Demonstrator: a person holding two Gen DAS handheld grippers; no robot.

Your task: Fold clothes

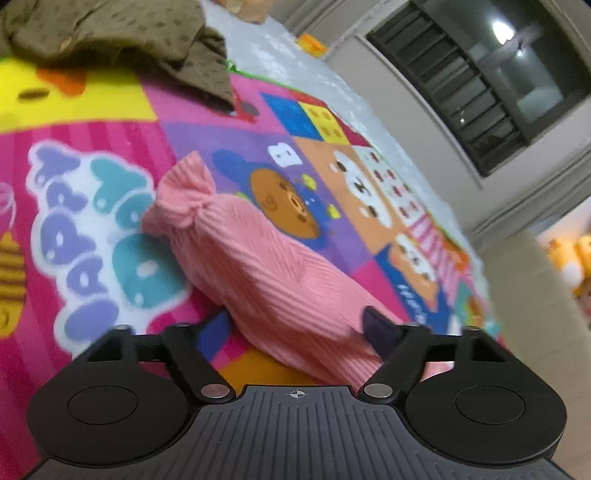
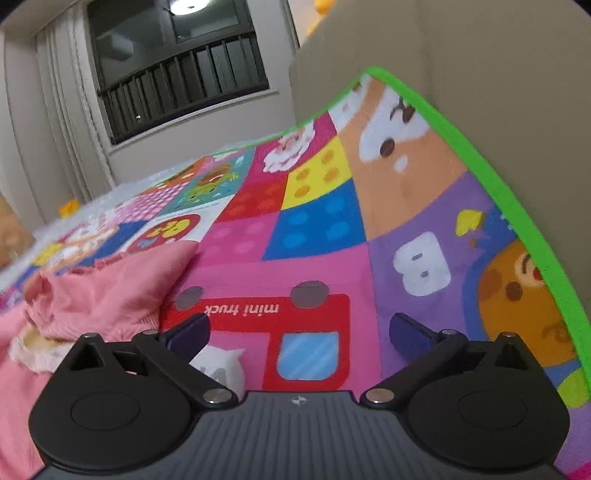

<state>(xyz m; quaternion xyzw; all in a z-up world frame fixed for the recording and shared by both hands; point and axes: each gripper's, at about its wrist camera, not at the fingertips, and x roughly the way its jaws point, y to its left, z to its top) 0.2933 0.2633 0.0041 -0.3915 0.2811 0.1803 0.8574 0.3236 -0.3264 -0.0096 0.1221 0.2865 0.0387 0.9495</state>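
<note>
A pink ribbed garment (image 1: 243, 254) lies on the colourful play mat (image 1: 110, 206). Its long sleeve runs from a gathered cuff toward the camera. My left gripper (image 1: 295, 319) has that sleeve between its fingers, and both dark fingertips (image 1: 373, 325) touch the cloth, which fills the gap. In the right wrist view the same pink garment (image 2: 110, 291) is bunched at the left, with a cream frill beside it. My right gripper (image 2: 299, 326) hovers wide open over the mat's red "mini truck" picture (image 2: 280, 314). Nothing is between its fingers, and it is just right of the pink cloth.
An olive dotted garment (image 1: 110, 33) lies crumpled at the mat's far corner. The mat's green edge (image 2: 517, 206) curls up against a beige wall-like panel (image 2: 480, 55). A white crinkled sheet (image 1: 295, 74) lies beyond the mat, below a dark window with railings (image 2: 184, 81).
</note>
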